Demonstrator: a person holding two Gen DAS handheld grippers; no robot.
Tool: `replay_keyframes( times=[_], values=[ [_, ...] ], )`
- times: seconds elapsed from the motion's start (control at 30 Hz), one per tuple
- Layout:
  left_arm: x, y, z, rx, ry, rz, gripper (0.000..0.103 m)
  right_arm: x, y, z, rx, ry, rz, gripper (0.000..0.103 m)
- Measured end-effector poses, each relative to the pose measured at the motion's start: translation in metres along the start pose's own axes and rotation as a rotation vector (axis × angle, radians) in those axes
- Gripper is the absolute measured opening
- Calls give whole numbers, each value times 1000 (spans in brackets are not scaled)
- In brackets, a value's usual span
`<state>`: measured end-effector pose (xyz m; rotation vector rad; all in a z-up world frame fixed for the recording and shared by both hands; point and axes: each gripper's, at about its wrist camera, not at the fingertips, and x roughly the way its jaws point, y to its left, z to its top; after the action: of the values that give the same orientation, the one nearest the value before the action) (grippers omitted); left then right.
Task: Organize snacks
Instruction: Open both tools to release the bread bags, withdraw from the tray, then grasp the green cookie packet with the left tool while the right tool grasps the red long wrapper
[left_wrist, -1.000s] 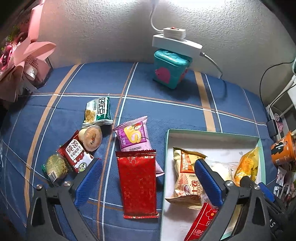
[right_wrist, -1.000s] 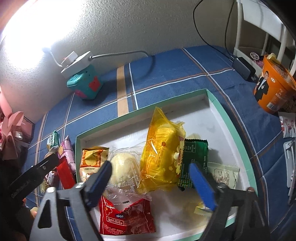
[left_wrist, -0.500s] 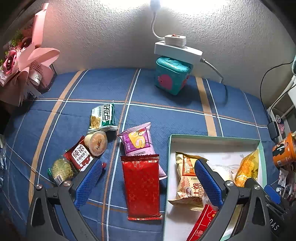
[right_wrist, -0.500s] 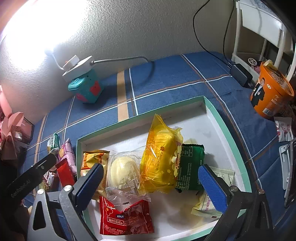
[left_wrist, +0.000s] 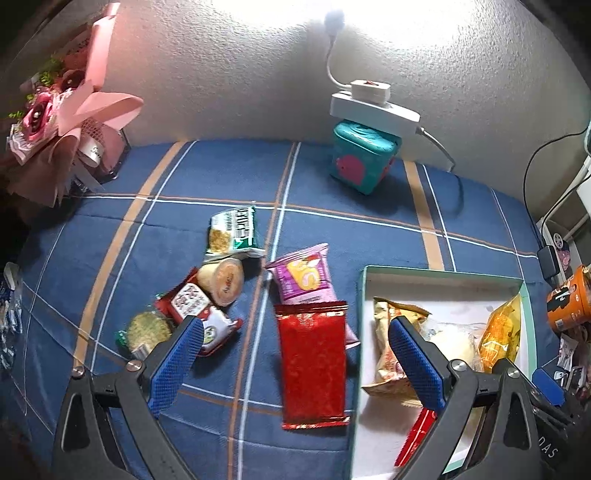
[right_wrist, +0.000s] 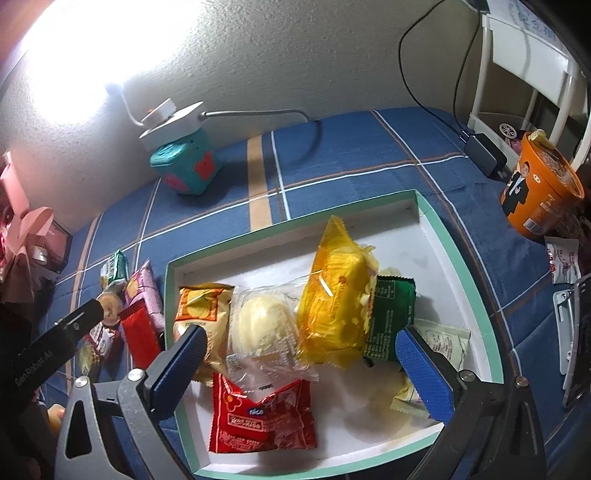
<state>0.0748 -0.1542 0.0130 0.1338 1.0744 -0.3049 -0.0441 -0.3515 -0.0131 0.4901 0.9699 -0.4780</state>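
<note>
A: Our left gripper (left_wrist: 295, 349) hangs spread above the red packet (left_wrist: 313, 363) on the blue cloth (left_wrist: 369, 243); the pink packet (left_wrist: 304, 275) touches it at twelve o'clock.

B: Our right gripper (right_wrist: 301, 356), also spread and empty, hangs over the tray (right_wrist: 461, 258); the yellow bag (right_wrist: 338, 295) covers the green packet (right_wrist: 391, 317).

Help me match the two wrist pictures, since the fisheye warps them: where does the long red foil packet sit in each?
Left wrist: the red foil packet lies bottom centre on the blue cloth, just left of the box.
Right wrist: red foil packet at far left, outside the box.
Shared landmark: the teal cube by the wall.
</note>
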Motion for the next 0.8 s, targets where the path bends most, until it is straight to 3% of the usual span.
replay_keyframes(
  times=[0.4, 0.8],
  values=[
    [-9, 61, -10, -71, 6, 61, 100, -5, 29, -8, -57, 5, 40, 103],
    [-15, 147, -17, -201, 30, 145, 100, 1, 98, -21, -155, 16, 161, 103]
  ],
)
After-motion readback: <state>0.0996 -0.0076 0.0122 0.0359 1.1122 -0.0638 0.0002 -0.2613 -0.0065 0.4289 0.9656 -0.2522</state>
